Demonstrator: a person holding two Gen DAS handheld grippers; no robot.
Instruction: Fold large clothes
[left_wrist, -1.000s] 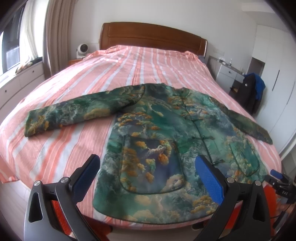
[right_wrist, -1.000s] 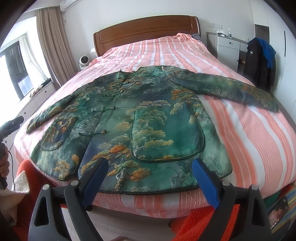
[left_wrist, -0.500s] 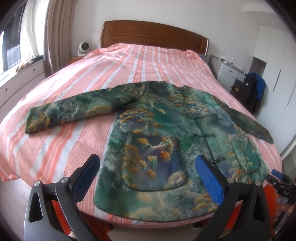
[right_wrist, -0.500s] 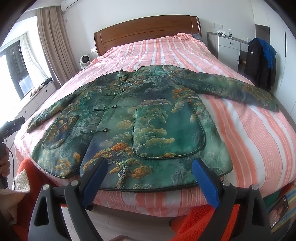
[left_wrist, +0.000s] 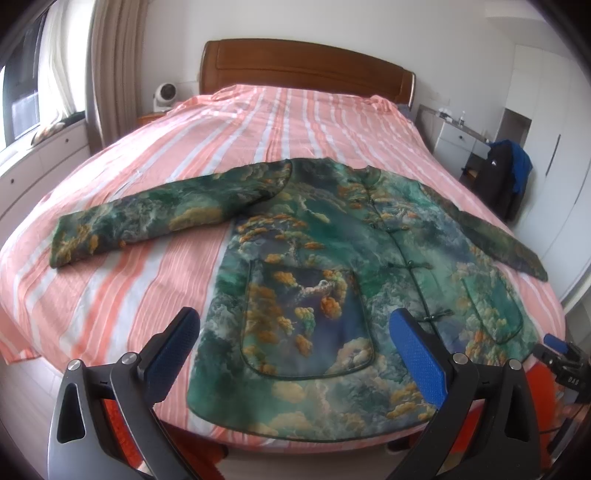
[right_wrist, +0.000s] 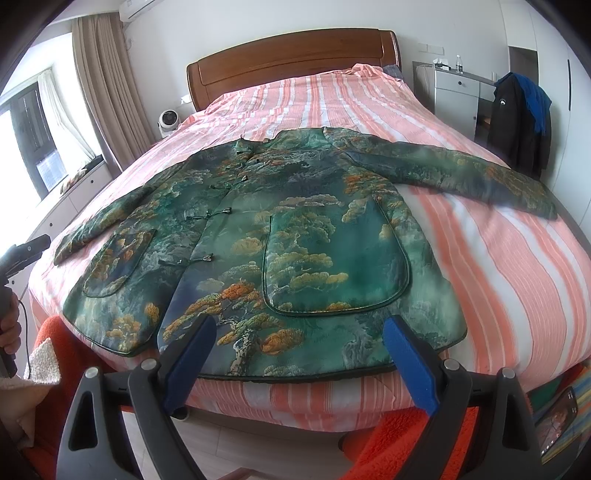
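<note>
Left claw (left_wrist: 293, 349), right claw (right_wrist: 299, 345) apart; quilted green jacket (right_wrist: 280, 240) flat on striped bedspread (right_wrist: 517, 280).

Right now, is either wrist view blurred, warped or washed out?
Left wrist view: fisheye bends the bed, window overexposed, jacket slightly soft. Right wrist view: same warp, window blown out, jacket sharper.

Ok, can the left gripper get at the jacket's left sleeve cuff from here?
Probably yes: the left gripper is open and empty, and the cuff lies flat on the bedspread, uncovered.
</note>
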